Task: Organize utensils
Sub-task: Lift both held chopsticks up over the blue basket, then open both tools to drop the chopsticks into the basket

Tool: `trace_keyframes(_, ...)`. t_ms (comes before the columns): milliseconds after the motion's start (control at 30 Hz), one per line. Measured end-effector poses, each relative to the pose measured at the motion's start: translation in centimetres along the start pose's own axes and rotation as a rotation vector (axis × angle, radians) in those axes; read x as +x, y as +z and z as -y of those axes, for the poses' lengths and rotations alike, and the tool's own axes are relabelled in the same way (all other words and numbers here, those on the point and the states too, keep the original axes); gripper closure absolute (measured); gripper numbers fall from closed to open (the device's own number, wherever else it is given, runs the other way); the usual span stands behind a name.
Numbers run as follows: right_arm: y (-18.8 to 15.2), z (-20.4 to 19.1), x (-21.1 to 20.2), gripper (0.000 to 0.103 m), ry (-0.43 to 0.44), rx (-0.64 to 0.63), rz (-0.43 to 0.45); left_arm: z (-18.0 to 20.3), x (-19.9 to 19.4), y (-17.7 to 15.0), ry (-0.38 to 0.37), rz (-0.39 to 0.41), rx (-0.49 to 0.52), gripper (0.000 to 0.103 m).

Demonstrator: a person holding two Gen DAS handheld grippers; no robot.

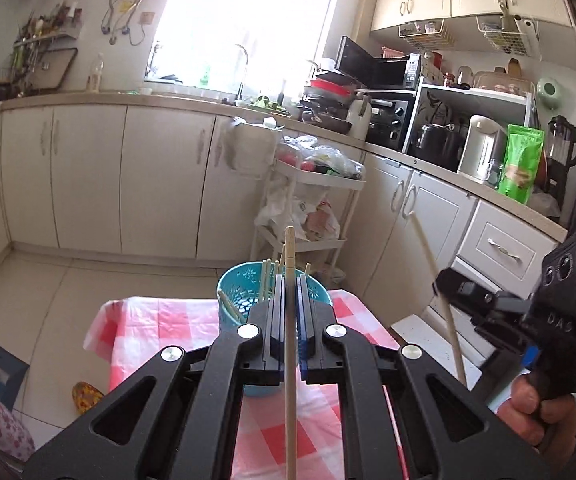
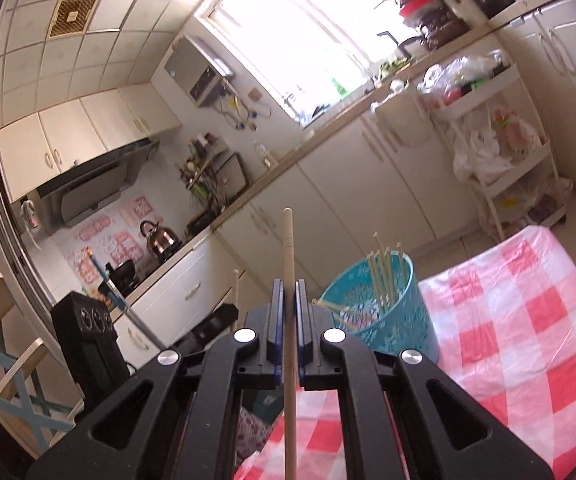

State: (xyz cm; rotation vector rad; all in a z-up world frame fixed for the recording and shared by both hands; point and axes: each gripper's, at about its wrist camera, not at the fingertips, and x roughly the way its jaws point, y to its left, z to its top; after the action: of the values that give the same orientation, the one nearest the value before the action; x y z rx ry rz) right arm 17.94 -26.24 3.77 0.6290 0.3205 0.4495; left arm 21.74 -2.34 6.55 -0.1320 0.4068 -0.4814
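Note:
My left gripper (image 1: 289,280) is shut on a wooden chopstick (image 1: 290,360) that sticks forward past the fingertips, held above the table just short of a teal perforated basket (image 1: 232,292) holding several chopsticks. My right gripper (image 2: 288,284) is shut on another wooden chopstick (image 2: 289,340), tilted, with the teal basket (image 2: 384,320) to its right. The right gripper also shows in the left wrist view (image 1: 444,284), off to the right, with its chopstick (image 1: 436,292) slanting up. The left gripper's body shows at the left in the right wrist view (image 2: 88,340).
The basket stands on a table with a red-and-white checked cloth (image 1: 148,320). White kitchen cabinets (image 1: 88,176) and a white trolley with bags (image 1: 308,208) stand behind. A chair (image 2: 4,360) is at the left in the right wrist view.

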Motion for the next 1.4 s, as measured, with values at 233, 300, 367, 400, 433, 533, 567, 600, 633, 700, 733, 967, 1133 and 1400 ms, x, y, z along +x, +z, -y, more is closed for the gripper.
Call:
trace_keyframes(233,2.4,-0.2,-0.2,0.097,-0.023,-0.035,0.091,1.6,1.6,1.3,0.017,0.056,0.039,0.098)
trace_keyframes(300,3.2,-0.2,0.6,0.097,-0.023,-0.043,0.119,1.8,2.0,1.9,0.018,0.076,0.043,0.098)
trace_keyframes(367,4.0,-0.3,1.2,0.097,-0.022,-0.052,0.150,1.8,2.7,2.5,0.019,0.096,0.044,0.098)
trace_keyframes(400,4.4,-0.2,1.6,0.097,-0.021,-0.055,0.165,1.7,3.0,2.8,0.019,0.104,0.043,0.098)
trace_keyframes(433,4.7,-0.3,2.1,0.097,-0.023,-0.060,0.179,1.6,3.4,2.9,0.022,0.112,0.042,0.098)
trace_keyframes(533,5.4,-0.3,3.7,0.097,-0.033,-0.081,0.217,1.2,4.5,3.5,0.022,0.134,0.026,0.098)
trace_keyframes(567,5.6,-0.3,4.2,0.097,-0.035,-0.085,0.227,1.0,4.8,3.7,0.021,0.146,0.017,0.098)
trace_keyframes(600,5.9,-0.2,4.7,0.097,-0.037,-0.088,0.238,0.6,5.0,3.9,0.022,0.160,0.005,0.098)
trace_keyframes(633,6.1,-0.1,5.3,0.097,-0.045,-0.095,0.256,0.2,5.3,4.3,0.022,0.178,-0.015,0.098)
trace_keyframes(700,6.3,0.1,6.3,0.097,-0.060,-0.108,0.285,-0.9,5.9,4.9,0.018,0.213,-0.065,0.098)
trace_keyframes(733,6.4,0.2,6.9,0.097,-0.068,-0.116,0.297,-1.4,6.1,5.2,0.016,0.227,-0.084,0.098)
trace_keyframes(967,5.3,1.9,10.9,0.097,-0.149,-0.170,0.296,-4.1,9.7,5.3,0.019,0.264,-0.194,0.098)
trace_keyframes(1133,3.5,3.7,12.2,0.097,-0.199,-0.201,0.249,-4.5,12.2,3.5,0.062,0.244,-0.208,0.098)
trace_keyframes(1400,2.1,5.6,12.8,0.096,-0.218,-0.202,0.182,-5.1,12.7,3.1,0.071,0.268,-0.254,0.098)
